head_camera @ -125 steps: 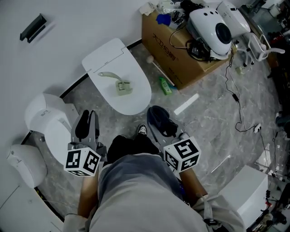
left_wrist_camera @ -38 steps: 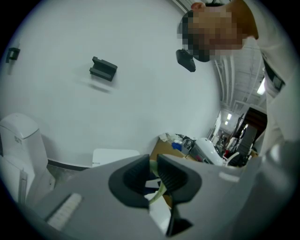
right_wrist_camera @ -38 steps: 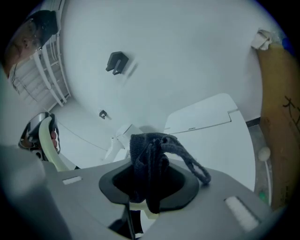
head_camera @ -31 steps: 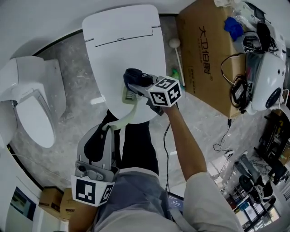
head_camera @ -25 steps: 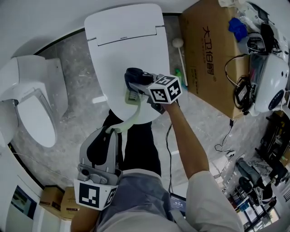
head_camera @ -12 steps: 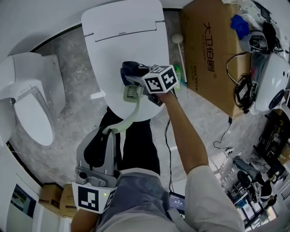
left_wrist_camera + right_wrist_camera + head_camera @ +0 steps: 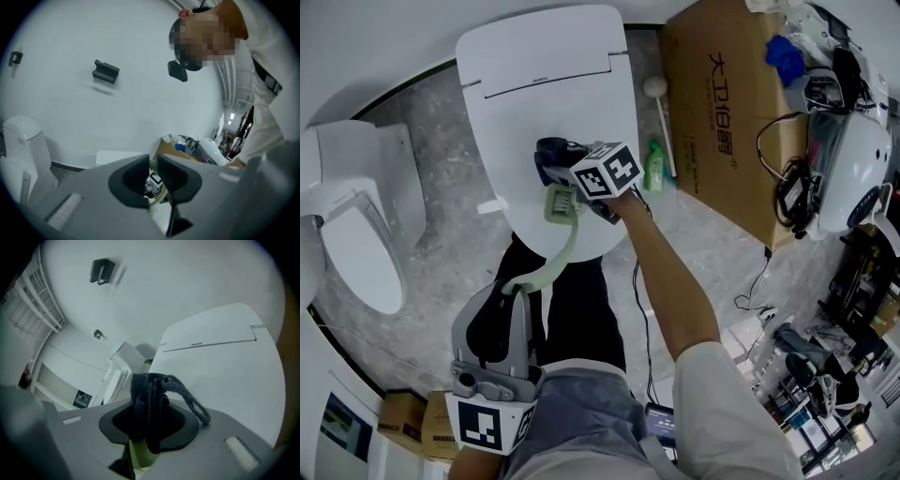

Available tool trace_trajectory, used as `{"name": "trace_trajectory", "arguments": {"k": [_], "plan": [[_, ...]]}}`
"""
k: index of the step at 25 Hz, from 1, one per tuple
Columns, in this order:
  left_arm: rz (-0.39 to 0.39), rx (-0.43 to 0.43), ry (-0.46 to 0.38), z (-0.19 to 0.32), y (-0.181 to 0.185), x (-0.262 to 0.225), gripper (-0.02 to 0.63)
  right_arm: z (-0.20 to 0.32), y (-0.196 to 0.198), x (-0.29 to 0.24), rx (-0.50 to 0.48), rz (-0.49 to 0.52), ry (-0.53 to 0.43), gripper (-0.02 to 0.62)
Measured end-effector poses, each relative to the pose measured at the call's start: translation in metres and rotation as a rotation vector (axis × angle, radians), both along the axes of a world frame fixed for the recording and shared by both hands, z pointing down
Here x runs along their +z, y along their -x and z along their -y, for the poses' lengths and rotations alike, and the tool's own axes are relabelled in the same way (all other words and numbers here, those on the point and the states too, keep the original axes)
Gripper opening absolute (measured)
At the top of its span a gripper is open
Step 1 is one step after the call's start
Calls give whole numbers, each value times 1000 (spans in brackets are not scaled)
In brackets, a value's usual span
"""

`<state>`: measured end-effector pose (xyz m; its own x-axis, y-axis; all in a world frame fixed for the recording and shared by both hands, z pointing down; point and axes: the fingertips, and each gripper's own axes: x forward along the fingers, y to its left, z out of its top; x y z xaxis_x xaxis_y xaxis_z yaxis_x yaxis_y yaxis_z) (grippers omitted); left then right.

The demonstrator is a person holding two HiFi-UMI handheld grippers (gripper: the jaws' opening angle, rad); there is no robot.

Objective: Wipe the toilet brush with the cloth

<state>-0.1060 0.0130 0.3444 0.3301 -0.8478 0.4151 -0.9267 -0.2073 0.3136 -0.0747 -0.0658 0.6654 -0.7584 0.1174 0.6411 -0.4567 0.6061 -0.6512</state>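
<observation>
While left gripper [image 7: 512, 292] clamps the brush [image 7: 567, 246] by its handle end, jaws nearly together on it, right gripper [image 7: 555, 171] closed on the dark cloth [image 7: 149, 404], cloth bunched right at the brush head, both held over the shut toilet lid [image 7: 534, 84].

In the head view the right gripper [image 7: 567, 178] has its fingers hidden under its own marker cube, and only a far-left tuft of the dark grey knitted cloth [image 7: 549, 152] shows. In the right gripper view that cloth fills the gap between the fingers and covers nearly all of the pale green plastic toilet brush [image 7: 139, 454], apart from a sliver below. The brush handle's near end is hidden between the fingers of the left gripper [image 7: 517, 289]. The left gripper view shows only a thin, blurred strip of it. The white second toilet [image 7: 356, 239] on the left is cut off by the picture's edge.
</observation>
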Motion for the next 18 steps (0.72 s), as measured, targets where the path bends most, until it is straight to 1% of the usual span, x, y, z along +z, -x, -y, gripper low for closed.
{"name": "trace_trajectory", "arguments": {"k": [5,11,18], "plan": [[-3,-6,-2,3,2,0,0,1,1,10,-12,-8,25,109],[-6,-9,1,5,3,2,0,3,2,22,-3,-10,62,109],[12,0,-3,5,1,3,0,3,-1,32,11,-22,80,109]]}}
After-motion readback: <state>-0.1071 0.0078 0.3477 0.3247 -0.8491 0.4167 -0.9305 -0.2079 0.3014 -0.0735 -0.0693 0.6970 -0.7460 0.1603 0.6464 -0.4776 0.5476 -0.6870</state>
